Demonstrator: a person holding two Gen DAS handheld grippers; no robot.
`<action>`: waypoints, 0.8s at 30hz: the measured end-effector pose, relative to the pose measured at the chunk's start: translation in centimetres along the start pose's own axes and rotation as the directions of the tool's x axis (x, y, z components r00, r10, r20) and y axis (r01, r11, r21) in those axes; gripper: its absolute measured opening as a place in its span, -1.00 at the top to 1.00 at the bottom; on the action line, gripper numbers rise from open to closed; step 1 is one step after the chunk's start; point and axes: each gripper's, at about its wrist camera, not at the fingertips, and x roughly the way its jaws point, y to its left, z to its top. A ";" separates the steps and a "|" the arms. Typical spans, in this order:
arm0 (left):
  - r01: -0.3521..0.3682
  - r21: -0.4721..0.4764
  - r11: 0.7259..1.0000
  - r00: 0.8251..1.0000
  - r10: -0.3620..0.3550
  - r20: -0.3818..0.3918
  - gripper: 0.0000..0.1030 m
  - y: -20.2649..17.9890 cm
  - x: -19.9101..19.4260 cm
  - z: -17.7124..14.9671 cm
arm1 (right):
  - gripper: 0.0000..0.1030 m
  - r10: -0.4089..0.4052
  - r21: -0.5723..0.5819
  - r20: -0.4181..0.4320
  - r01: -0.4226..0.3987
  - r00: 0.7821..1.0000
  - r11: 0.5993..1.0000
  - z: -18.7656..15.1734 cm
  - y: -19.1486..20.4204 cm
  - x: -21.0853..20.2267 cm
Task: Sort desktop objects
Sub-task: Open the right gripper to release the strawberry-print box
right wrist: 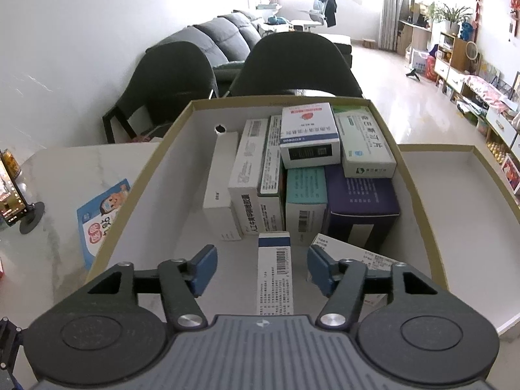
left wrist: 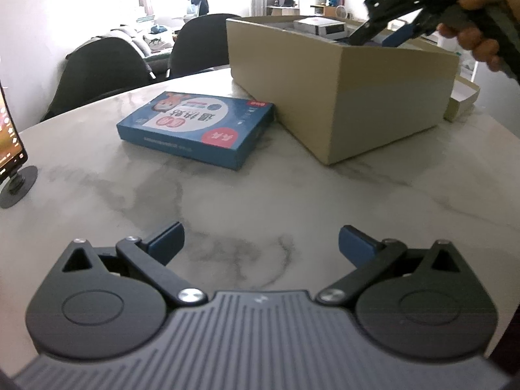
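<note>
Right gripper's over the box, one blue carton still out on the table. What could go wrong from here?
1. The open right gripper straddles a narrow white carton near the box wall; closing may clip the tilted carton beside it.
2. The blue carton lies flat against the box; the open left gripper may struggle to grip it.

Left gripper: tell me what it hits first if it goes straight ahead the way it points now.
The left gripper is open, low over the marble table. Straight ahead is bare tabletop first; then, probably, the near end of the blue card box or the corner of the cardboard box. Depth is unclear.
</note>
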 end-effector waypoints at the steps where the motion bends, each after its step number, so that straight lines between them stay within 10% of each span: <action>1: -0.008 -0.006 1.000 1.000 0.008 -0.002 -1.00 0.1 0.0 0.0 | -0.40 0.002 0.002 0.008 -0.002 1.000 1.000 -0.1 0.0 -0.3; 24: -0.152 -0.275 0.949 0.983 0.117 -0.140 -1.00 4.1 2.4 3.6 | -0.75 0.051 0.012 0.159 -0.054 0.986 0.998 -4.0 1.1 -4.1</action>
